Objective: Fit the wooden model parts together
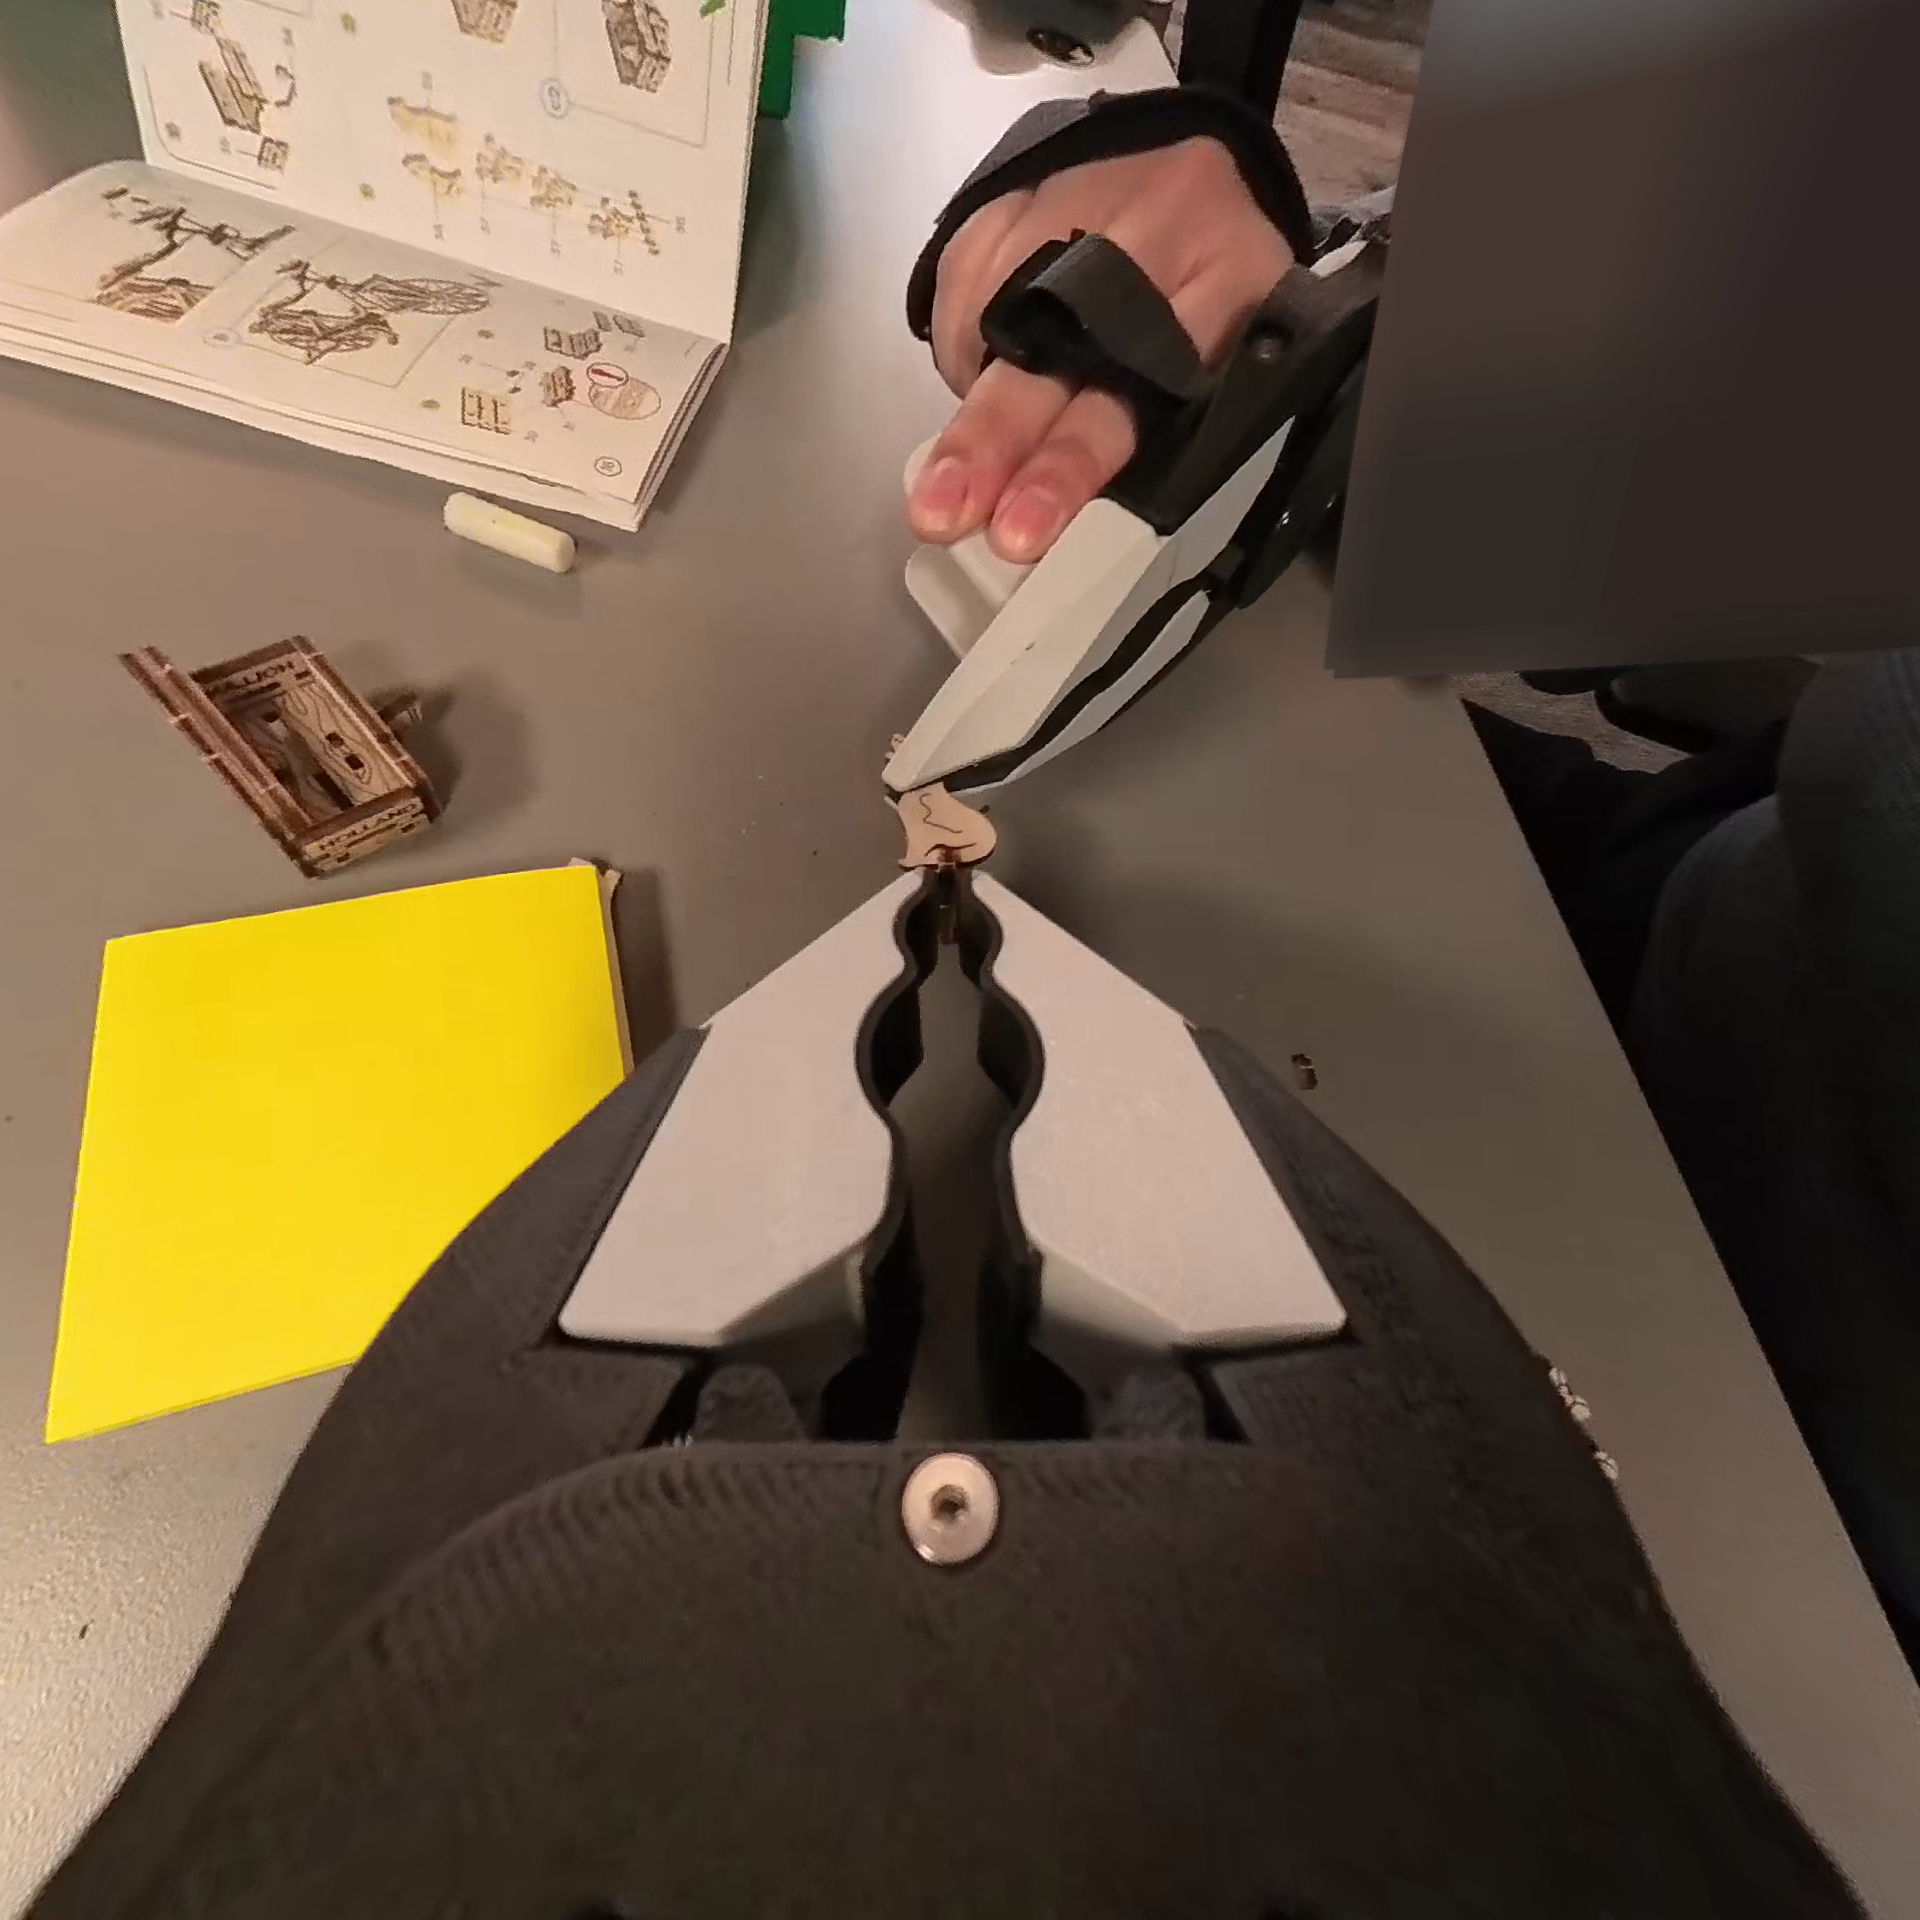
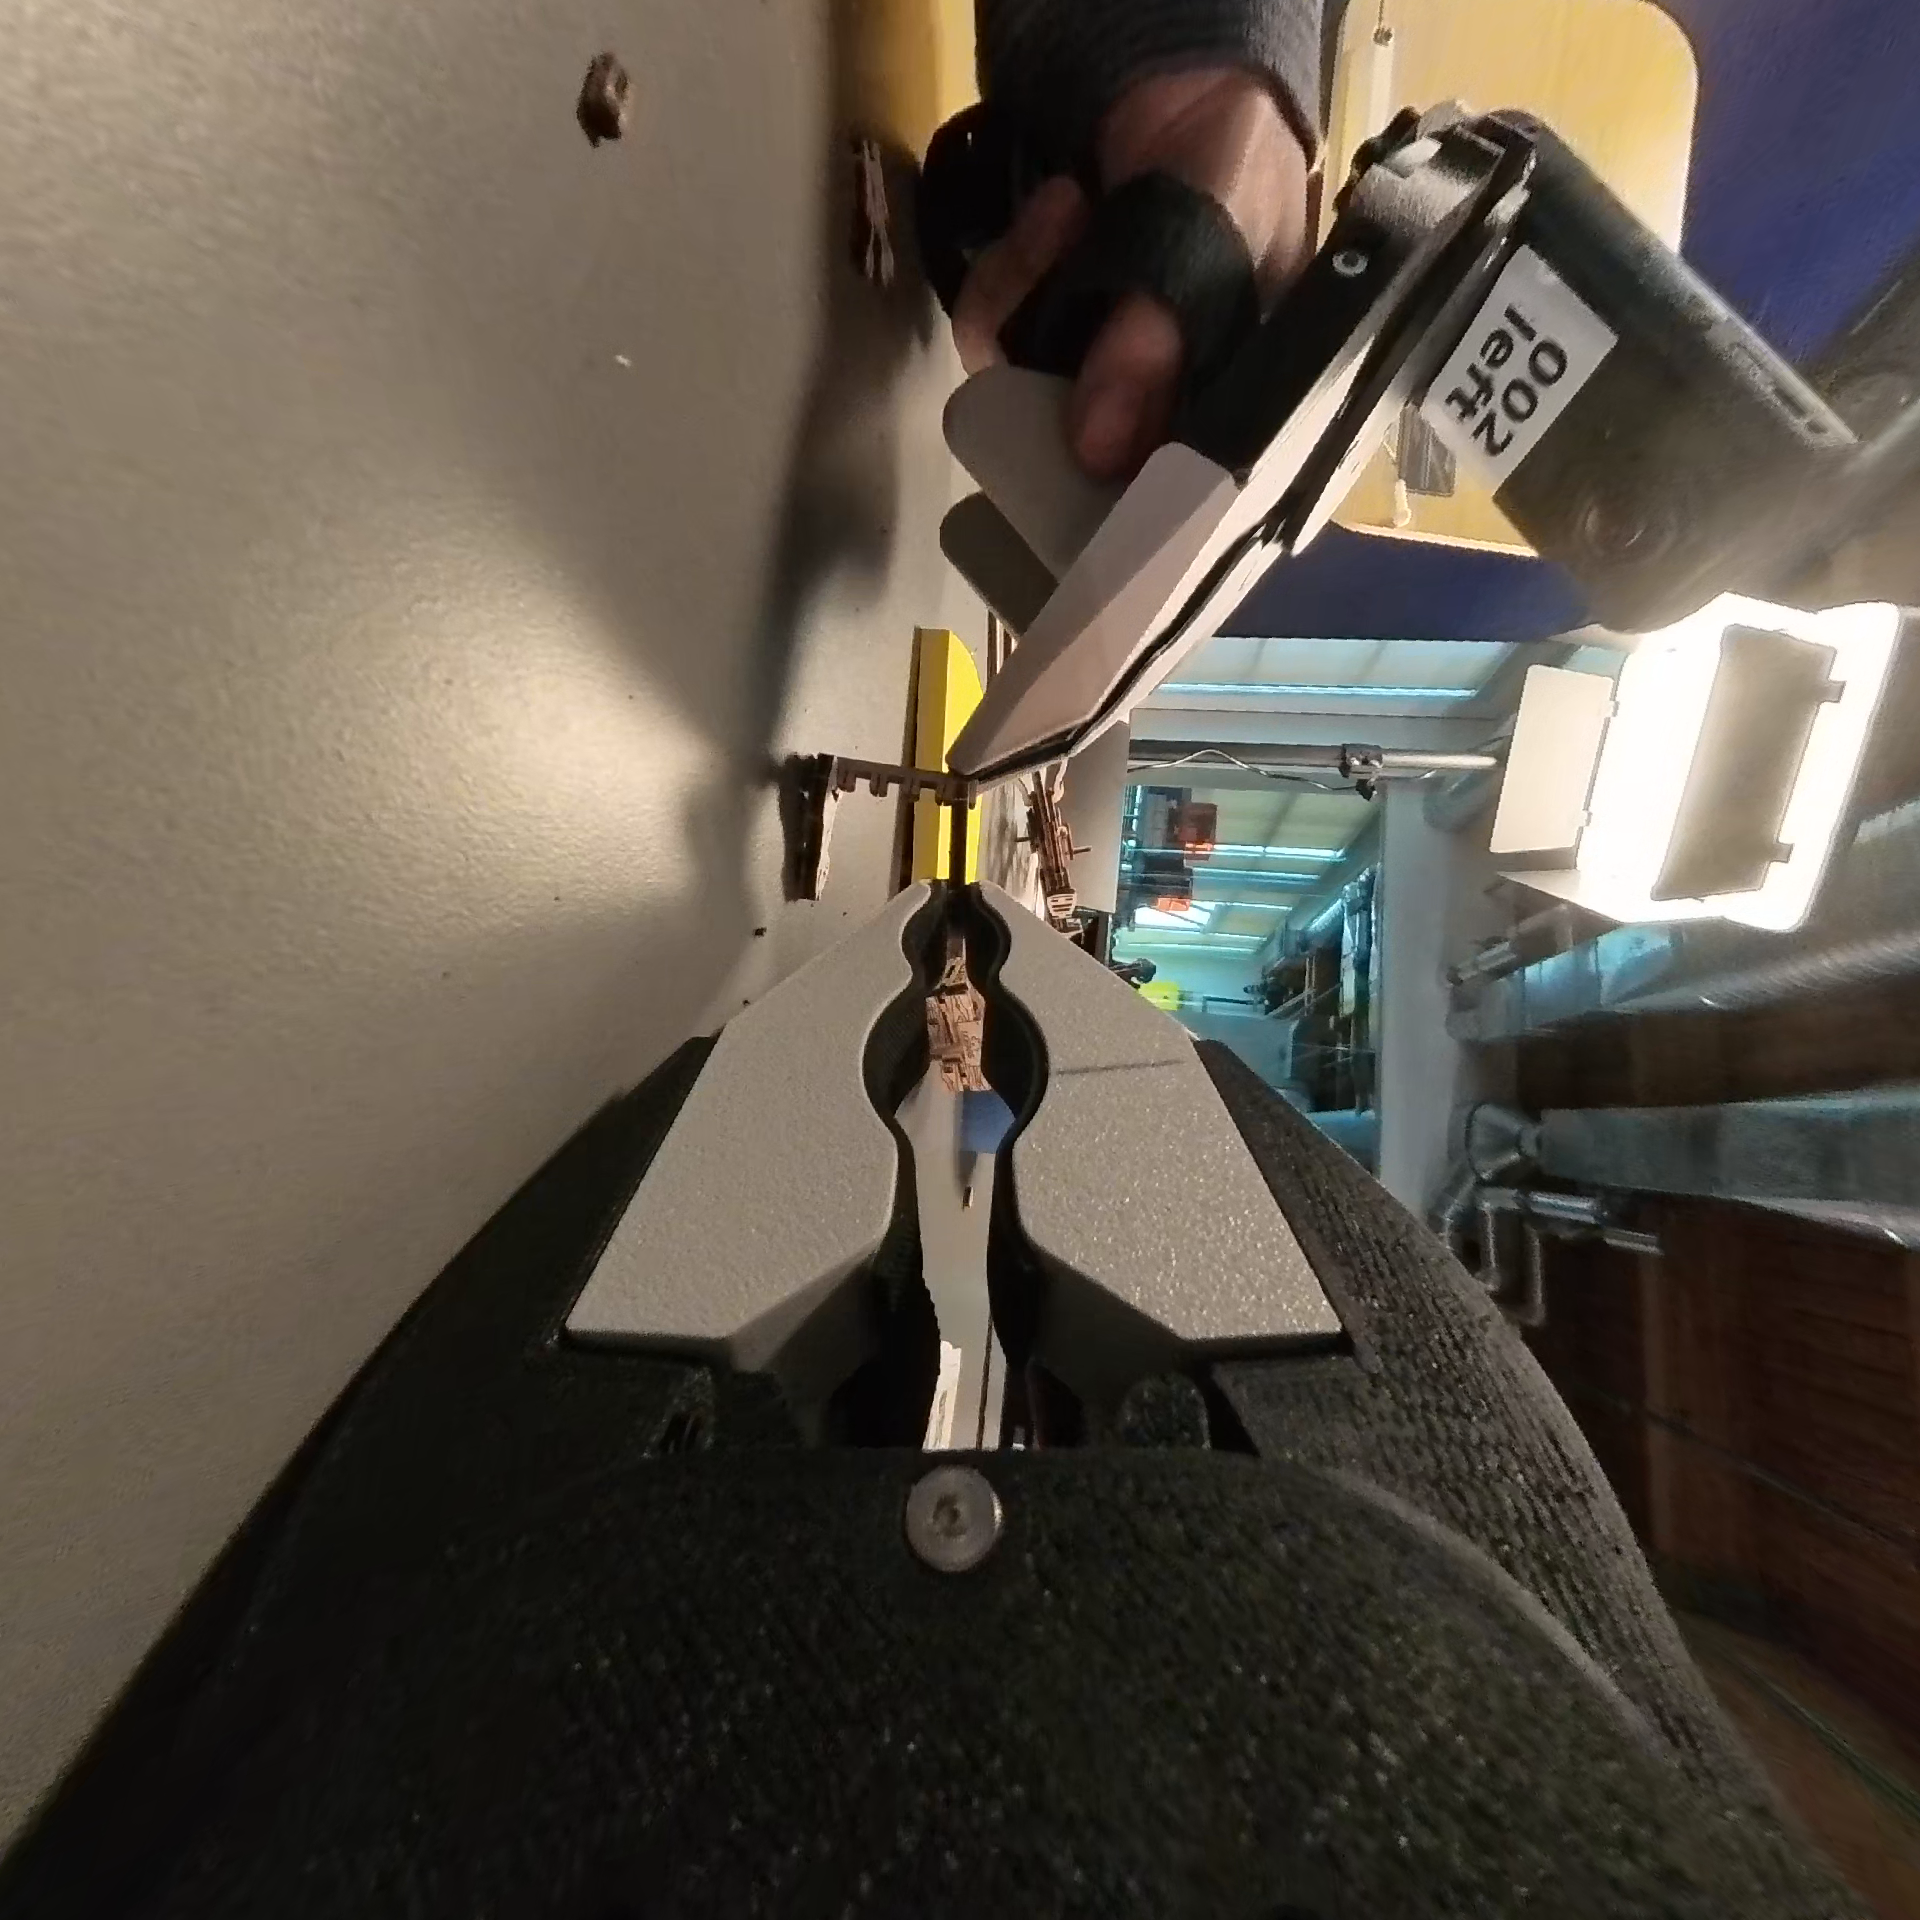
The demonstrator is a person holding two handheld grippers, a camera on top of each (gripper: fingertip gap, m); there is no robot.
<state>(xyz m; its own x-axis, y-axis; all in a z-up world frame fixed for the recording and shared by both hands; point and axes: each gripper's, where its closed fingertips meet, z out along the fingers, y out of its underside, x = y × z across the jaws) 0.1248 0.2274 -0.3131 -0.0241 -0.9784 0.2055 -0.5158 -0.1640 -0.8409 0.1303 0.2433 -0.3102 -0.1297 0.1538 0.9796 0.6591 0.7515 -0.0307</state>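
Two grippers meet near table (image 1: 727, 665) right edge | left gripper (image 1: 943, 891) clamped on thin wooden strip (image 1: 947, 909) | right gripper (image 1: 940, 781) pinching flat wooden piece (image 1: 943, 826) | pieces touching at tips | wooden box assembly (image 1: 301, 758) toward left edge | yellow sheet (image 1: 332, 1132) just beside it | instruction booklet (image 1: 416, 270) at far left corner.

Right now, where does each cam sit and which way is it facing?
Left wrist view: on the left gripper, looking down at the grey table; its own fingers and the person's right hand show.
Right wrist view: on the right gripper, rolled sideways, table at left; the left gripper shows.
Shared: the small wooden parts pinched between both tips.
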